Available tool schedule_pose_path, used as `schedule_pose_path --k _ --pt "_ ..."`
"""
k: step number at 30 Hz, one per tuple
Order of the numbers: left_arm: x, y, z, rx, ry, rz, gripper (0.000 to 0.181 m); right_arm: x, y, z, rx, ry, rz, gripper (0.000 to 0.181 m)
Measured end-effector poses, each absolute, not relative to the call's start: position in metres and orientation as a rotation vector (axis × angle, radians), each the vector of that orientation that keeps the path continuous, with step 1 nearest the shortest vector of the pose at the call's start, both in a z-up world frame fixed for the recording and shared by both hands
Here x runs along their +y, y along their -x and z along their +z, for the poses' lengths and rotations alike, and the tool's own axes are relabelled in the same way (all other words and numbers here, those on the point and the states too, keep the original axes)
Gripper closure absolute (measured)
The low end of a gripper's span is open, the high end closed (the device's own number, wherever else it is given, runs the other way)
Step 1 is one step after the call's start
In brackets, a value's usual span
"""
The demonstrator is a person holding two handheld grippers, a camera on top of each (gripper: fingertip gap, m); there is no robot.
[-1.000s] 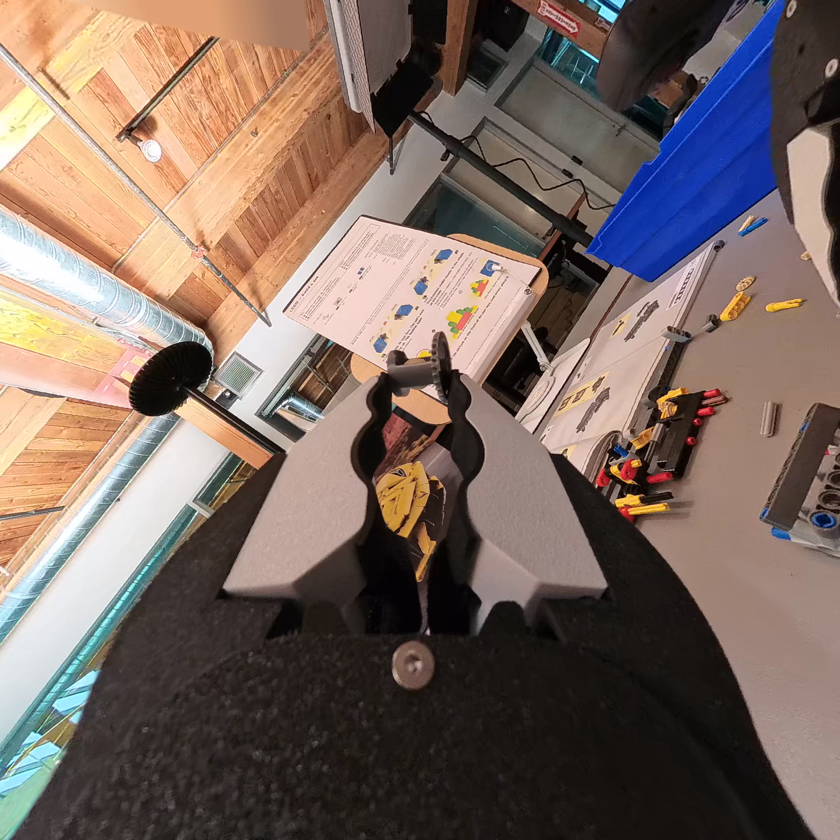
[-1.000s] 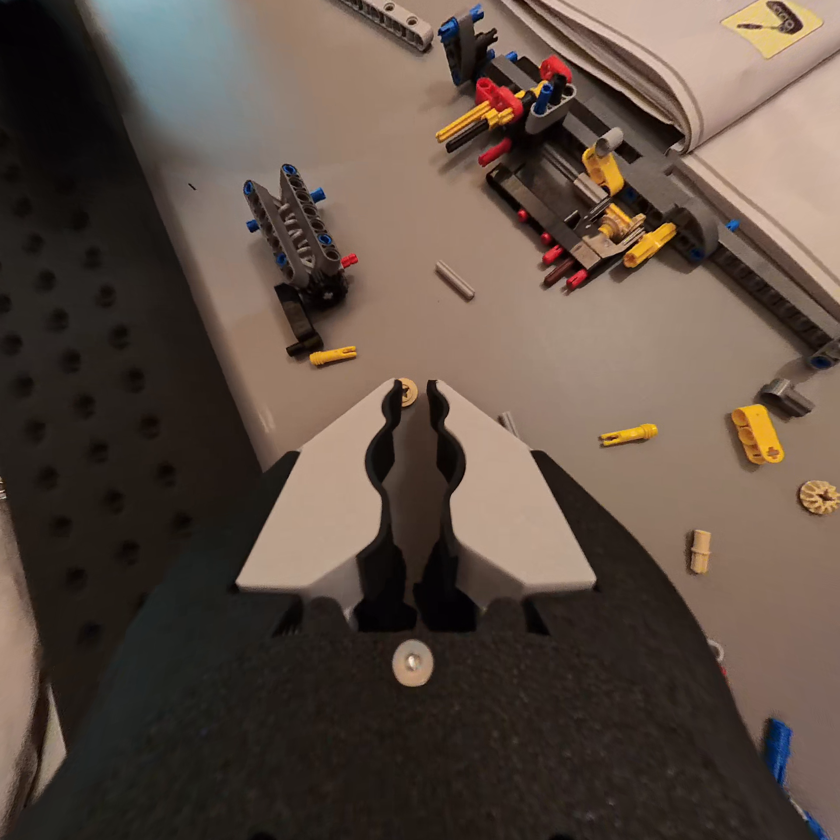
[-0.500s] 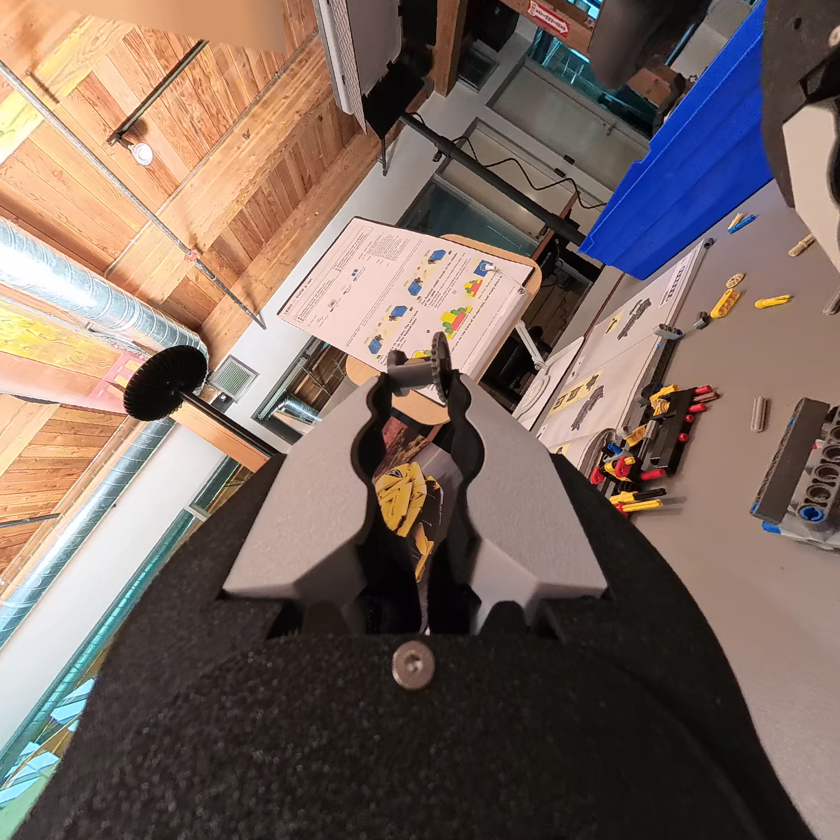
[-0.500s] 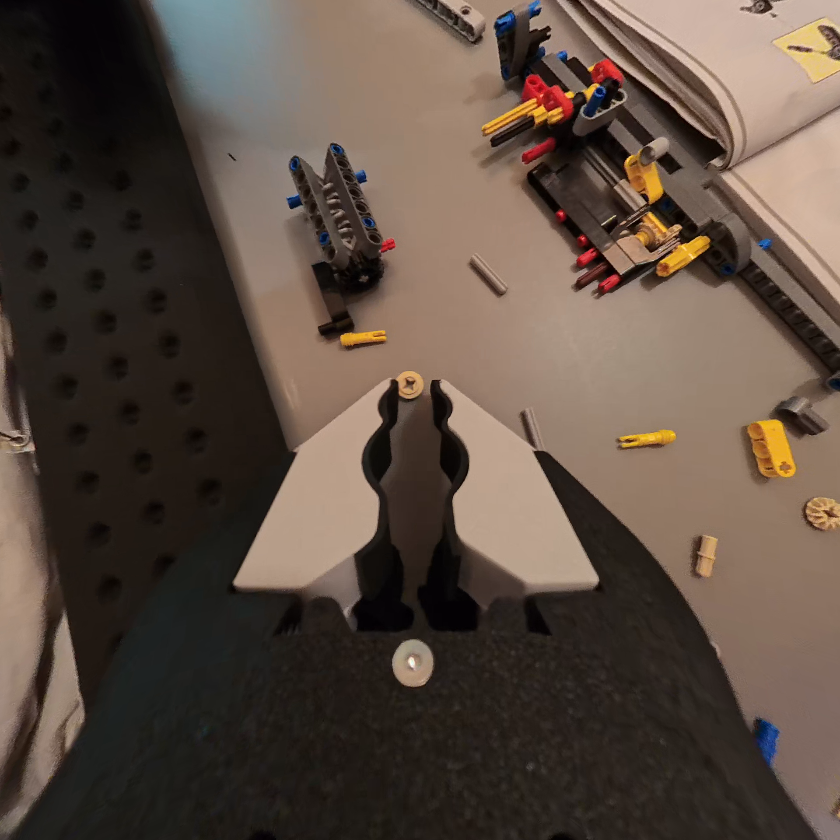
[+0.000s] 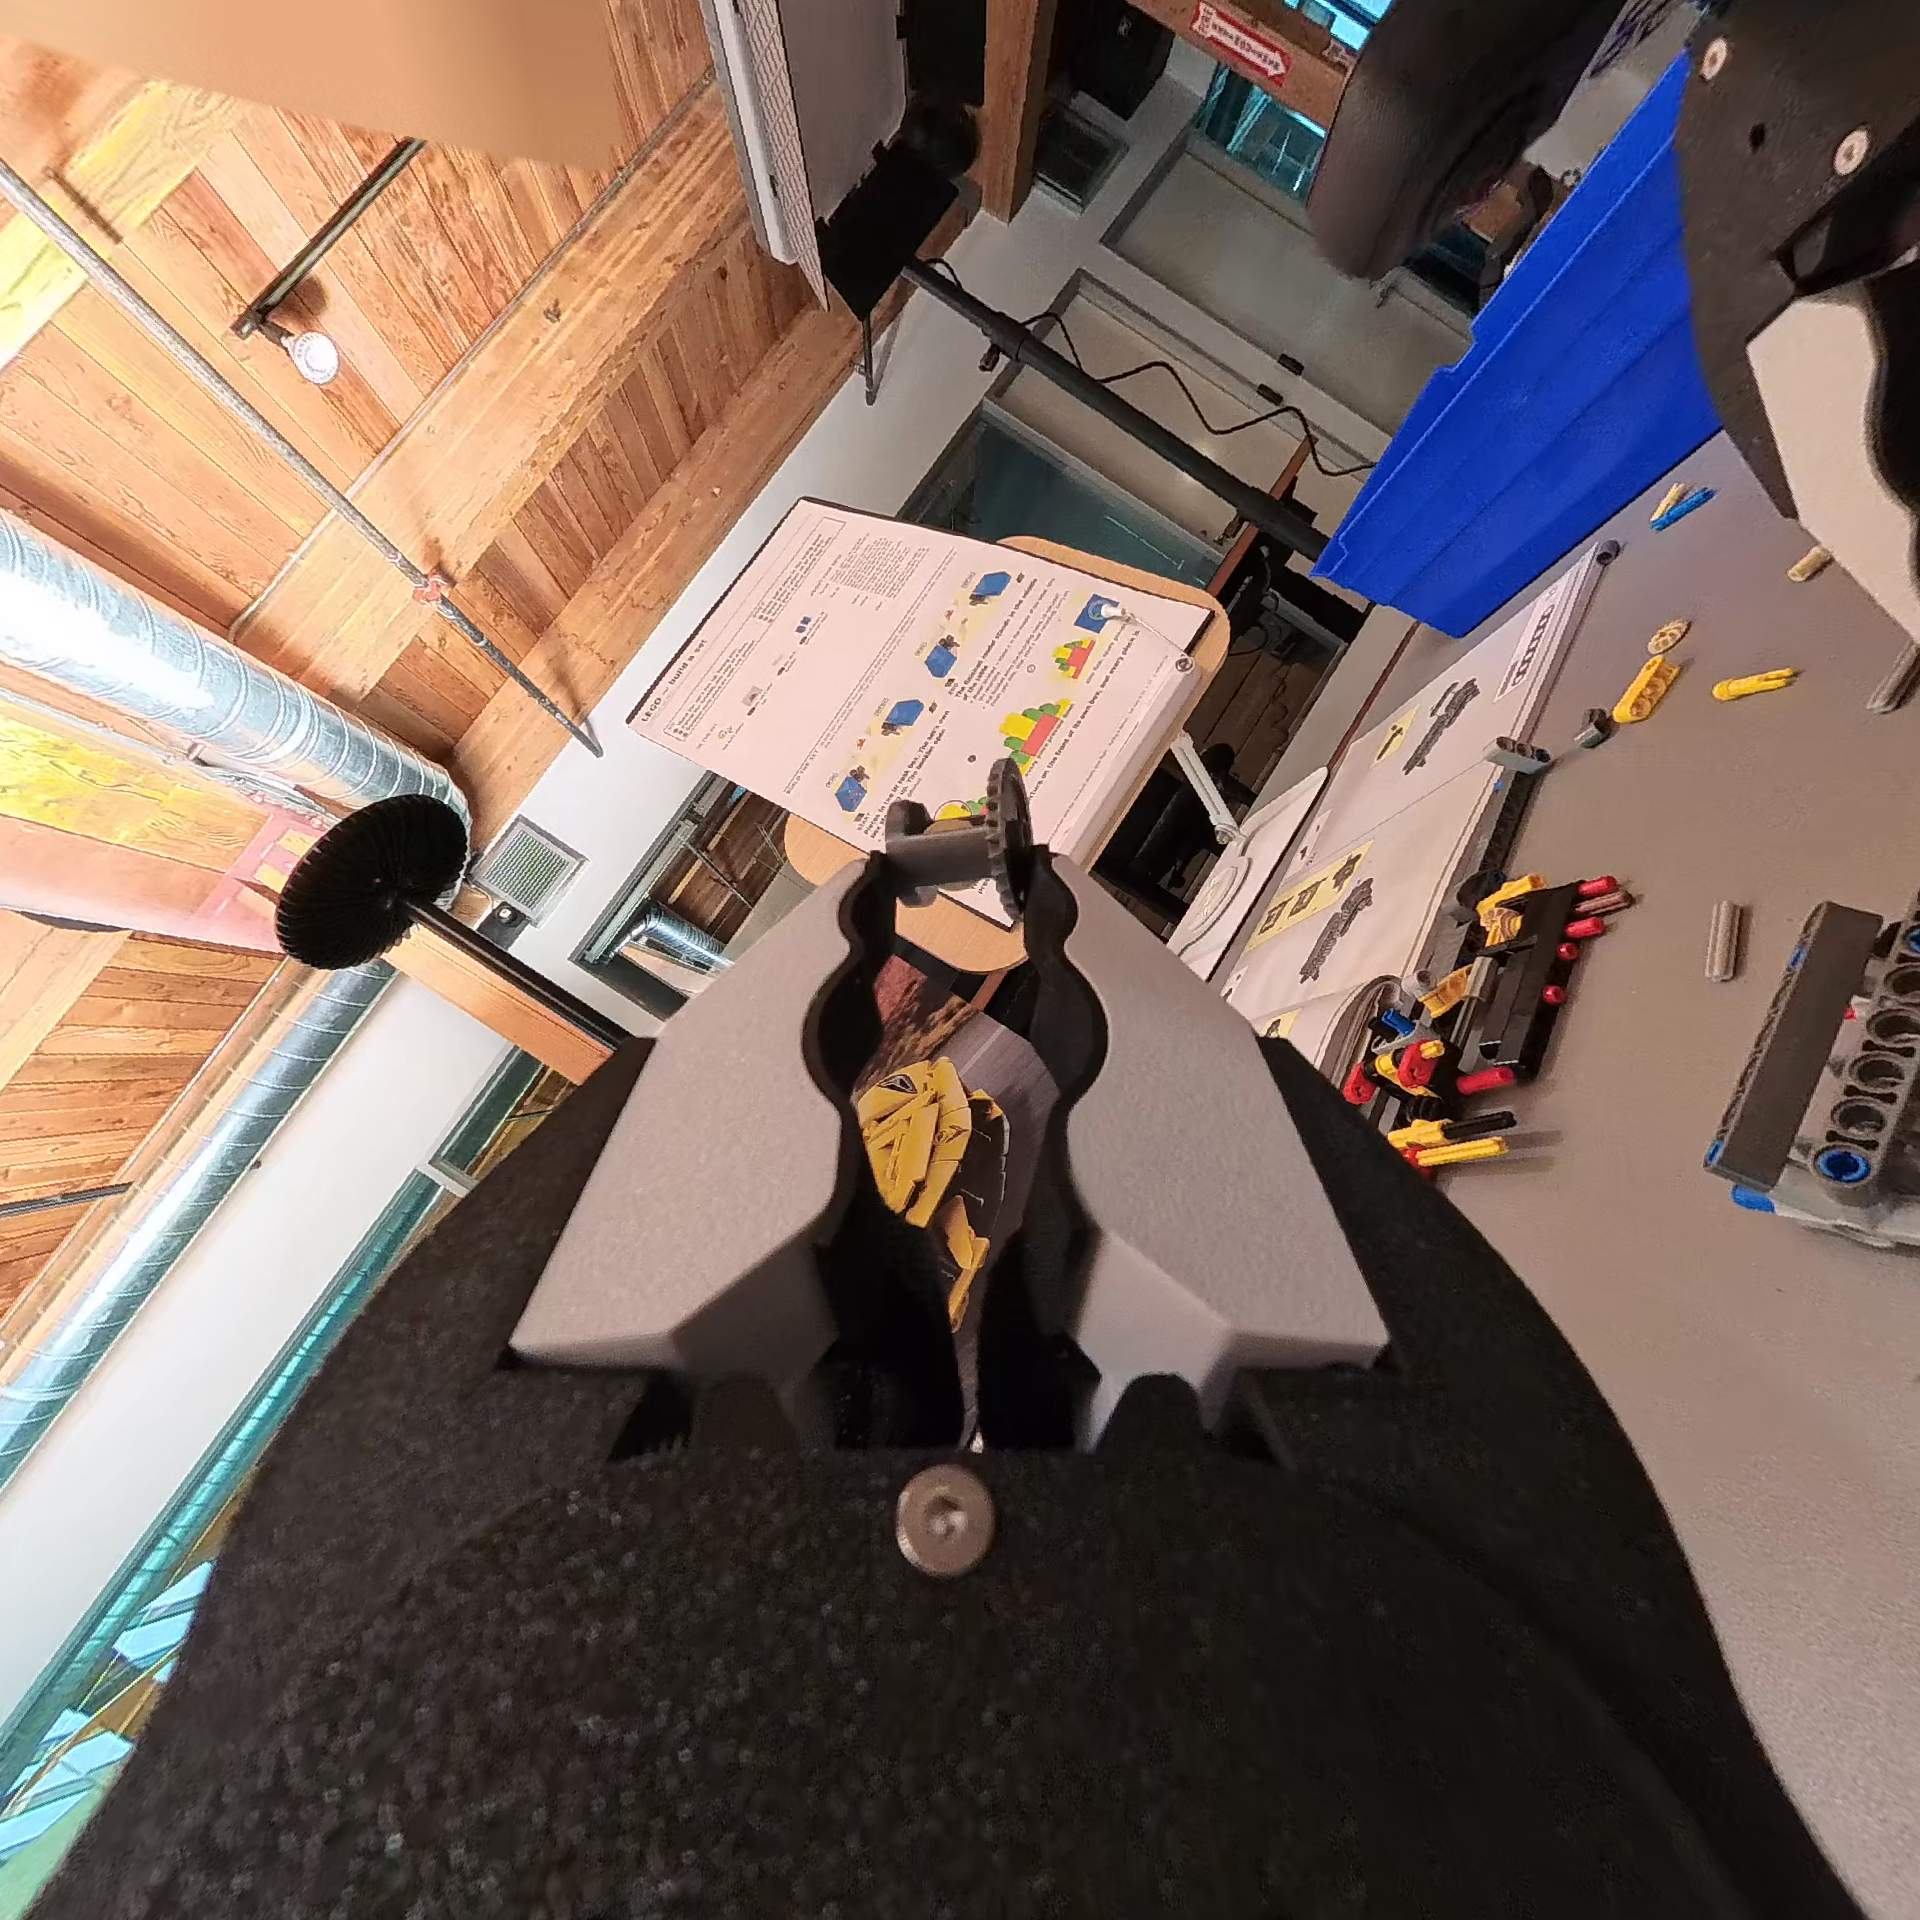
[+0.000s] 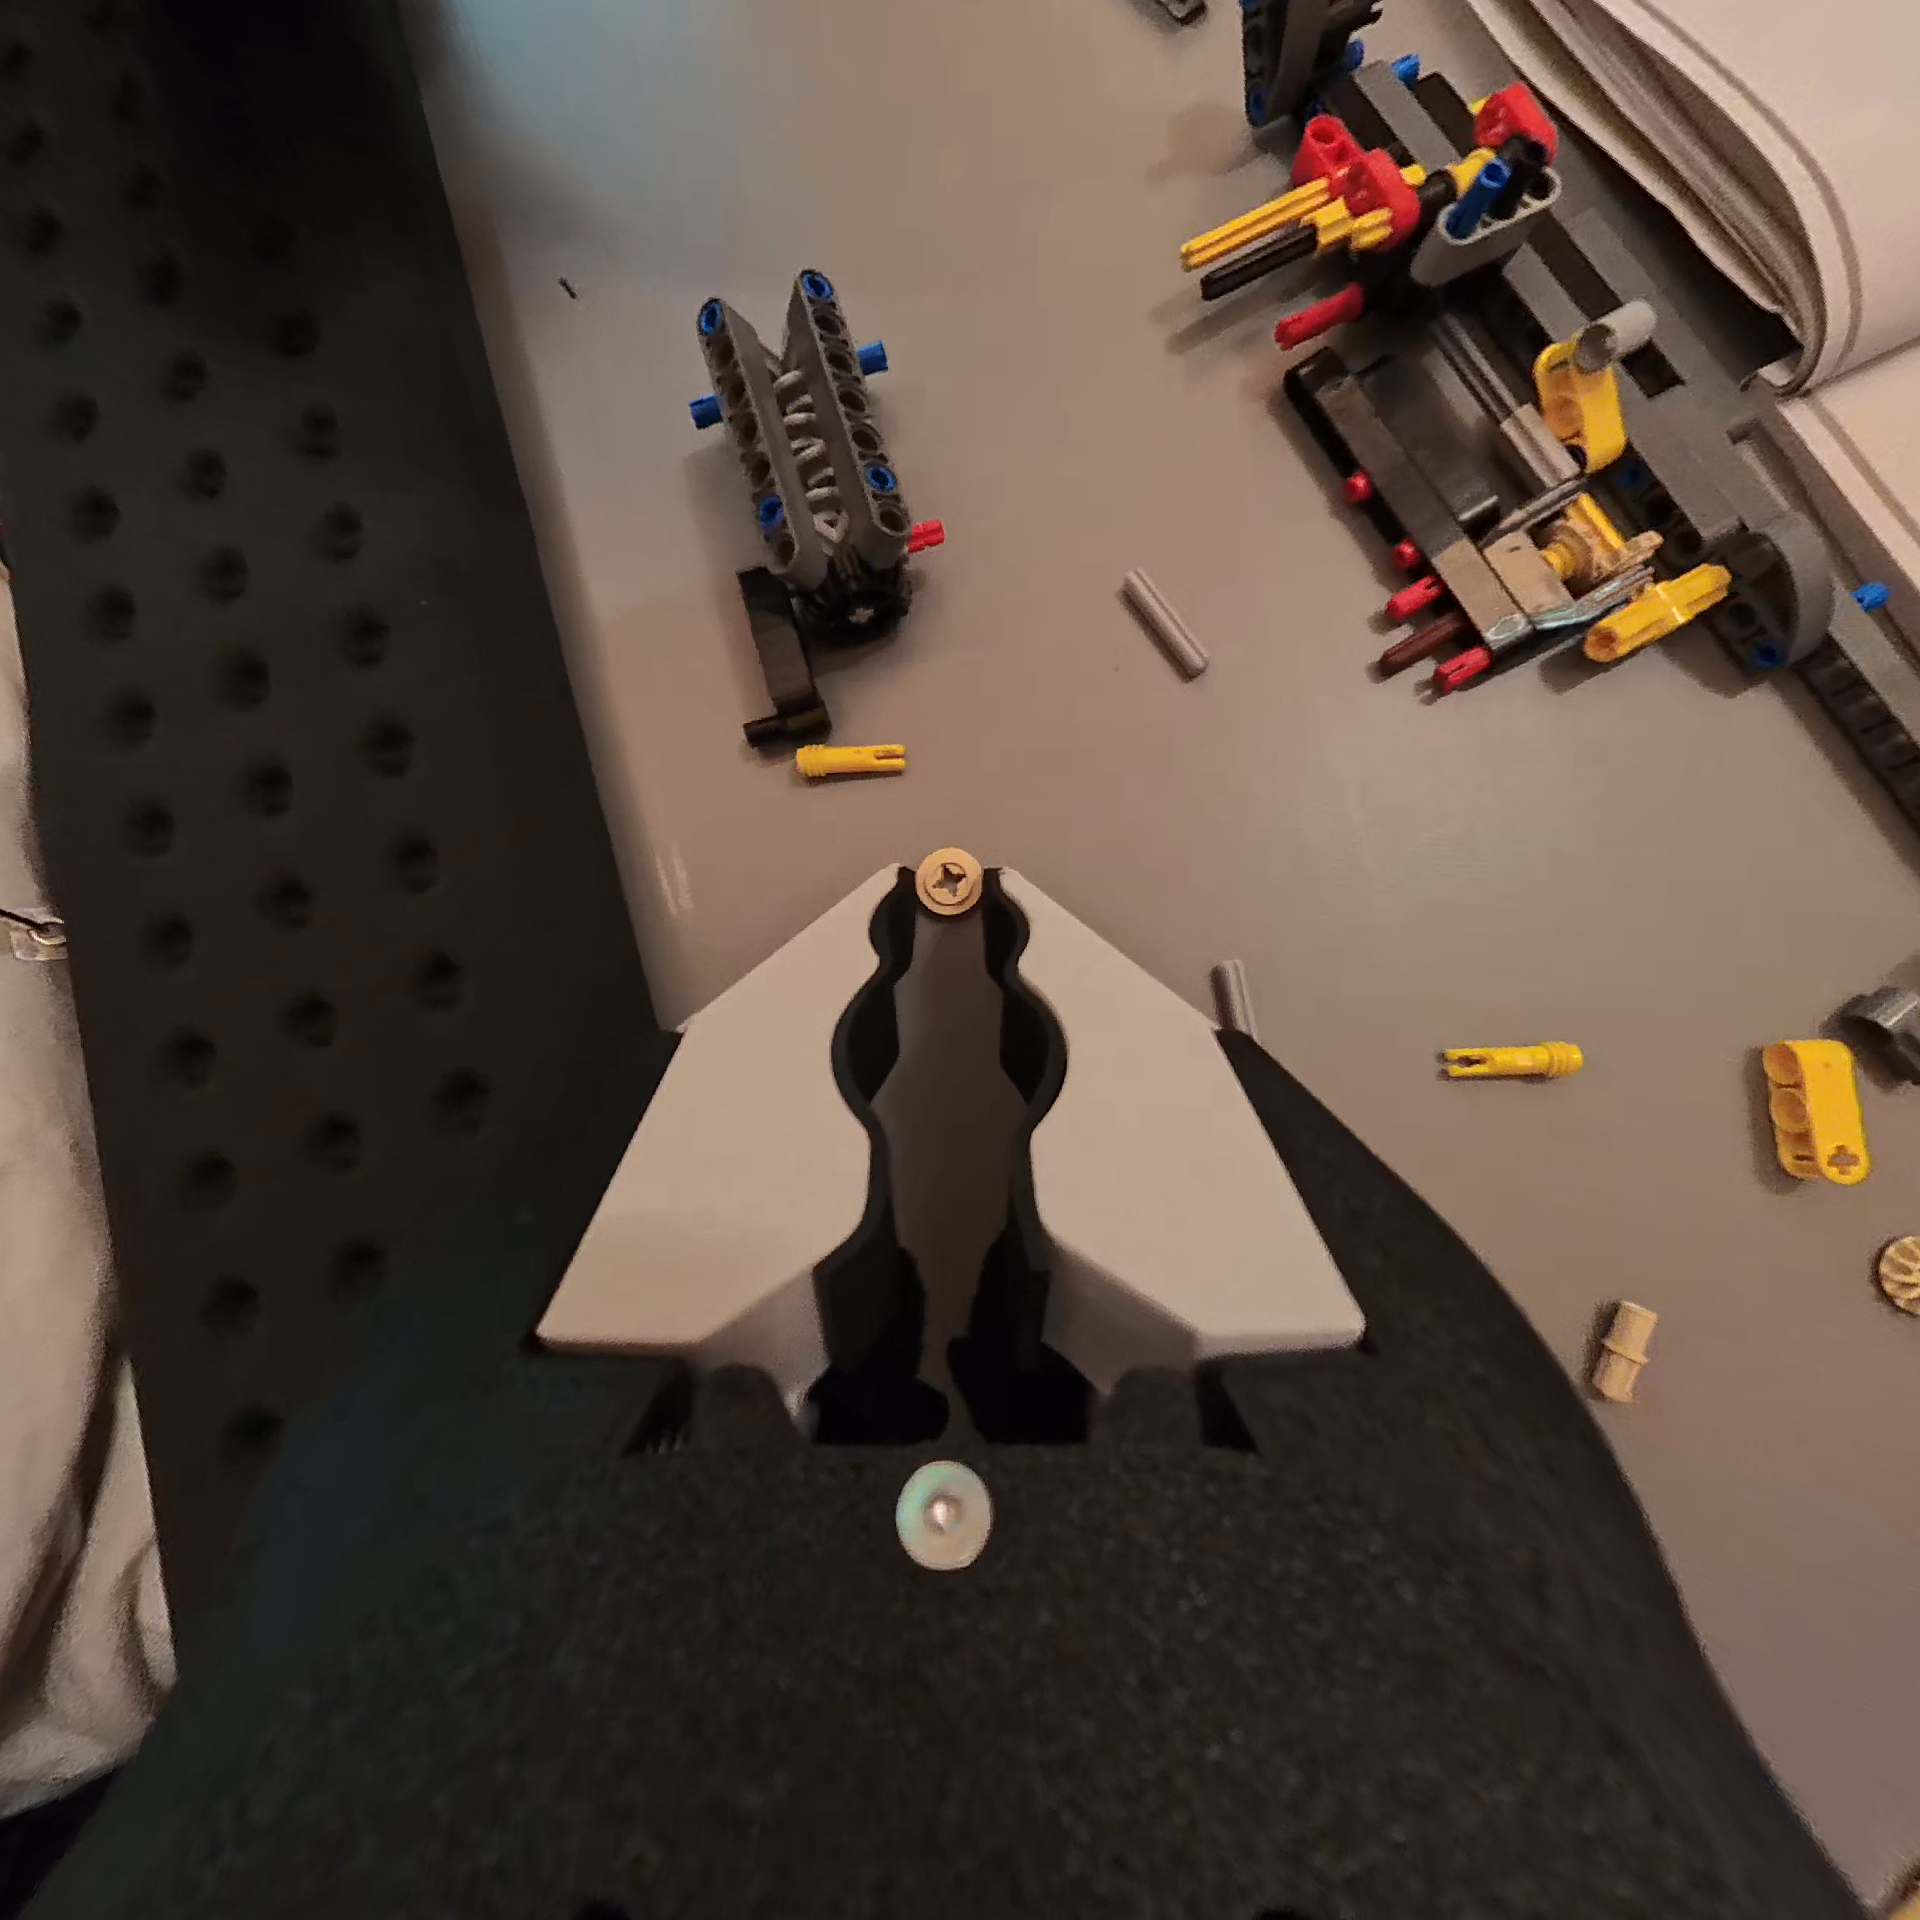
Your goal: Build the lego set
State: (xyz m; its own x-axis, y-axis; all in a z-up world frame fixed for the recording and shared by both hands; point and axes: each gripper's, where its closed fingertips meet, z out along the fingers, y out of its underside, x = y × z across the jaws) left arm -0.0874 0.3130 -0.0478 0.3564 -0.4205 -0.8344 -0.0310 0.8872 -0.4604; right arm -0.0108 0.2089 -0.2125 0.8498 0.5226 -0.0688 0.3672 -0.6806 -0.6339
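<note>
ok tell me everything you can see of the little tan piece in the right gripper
The tan bush is a small round plastic piece with a cross-shaped axle hole in its face, which points at the camera. It sits pinched at the very tips of the right gripper, one fingertip touching each side. It is held above the grey table, touching nothing else.

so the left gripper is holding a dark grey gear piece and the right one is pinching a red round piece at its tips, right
Not quite: the piece at the right gripper tips is tan, not red, as the right wrist view shows. The rest holds: the left gripper is shut on the dark grey gear piece.
</note>
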Motion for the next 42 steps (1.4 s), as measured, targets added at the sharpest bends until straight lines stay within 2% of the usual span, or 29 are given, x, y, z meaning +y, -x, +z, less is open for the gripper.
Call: schedule_pose_path --k 8,12,17,21,25,42 --pt "0.312 0.086 -0.05 1.202 0.435 -0.262 0.158 0.213 -0.002 -0.206 -0.923 2.33 -0.227 0.169" --pt "0.311 0.084 -0.052 1.22 0.448 -0.282 0.158 0.231 -0.003 -0.169 -0.928 2.13 -0.387 0.169" --pt "0.313 0.085 -0.05 1.216 0.475 -0.316 0.158 0.258 0.036 -0.074 -0.614 1.779 -0.048 0.169" --pt "0.31 0.084 -0.053 1.228 0.463 -0.31 0.158 0.273 0.066 -0.036 -0.521 1.647 0.168 0.17" --pt "0.309 0.085 -0.052 1.224 0.462 -0.317 0.158 0.281 0.082 -0.036 -0.522 1.653 0.306 0.17" --pt "0.305 0.084 -0.056 1.243 0.428 -0.279 0.158 0.295 0.089 -0.051 -0.583 1.717 0.281 0.169"
